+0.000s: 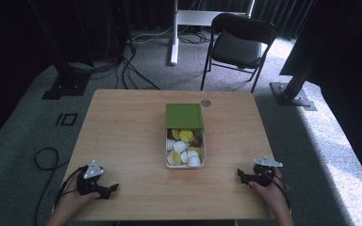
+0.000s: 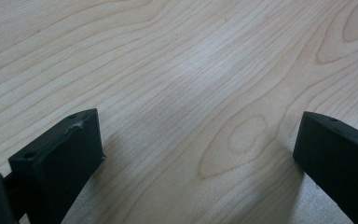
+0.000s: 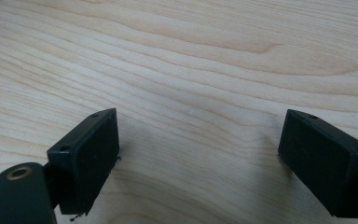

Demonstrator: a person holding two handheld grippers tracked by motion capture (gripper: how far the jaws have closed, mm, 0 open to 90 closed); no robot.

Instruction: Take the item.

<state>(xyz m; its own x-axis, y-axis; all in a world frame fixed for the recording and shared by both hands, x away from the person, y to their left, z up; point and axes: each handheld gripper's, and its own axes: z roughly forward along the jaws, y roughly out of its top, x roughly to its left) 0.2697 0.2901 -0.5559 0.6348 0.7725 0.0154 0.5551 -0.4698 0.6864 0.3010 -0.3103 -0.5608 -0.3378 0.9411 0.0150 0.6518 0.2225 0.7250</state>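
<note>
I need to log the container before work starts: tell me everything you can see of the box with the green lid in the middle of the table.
The box is a small white rectangular tray, plastic by its look, resting flat on the wooden table near its centre. Its green lid is slid toward the far side, leaving the near part open. Inside lie small capsules, white, yellow-green and brown, piled loosely. Neither the left gripper nor the right gripper touches it.

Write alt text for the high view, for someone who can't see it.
A white box of small capsules sits mid-table, its green lid slid back. A person's hands rest at the near edge, the left gripper and right gripper both open and empty. A black chair stands beyond.
</note>
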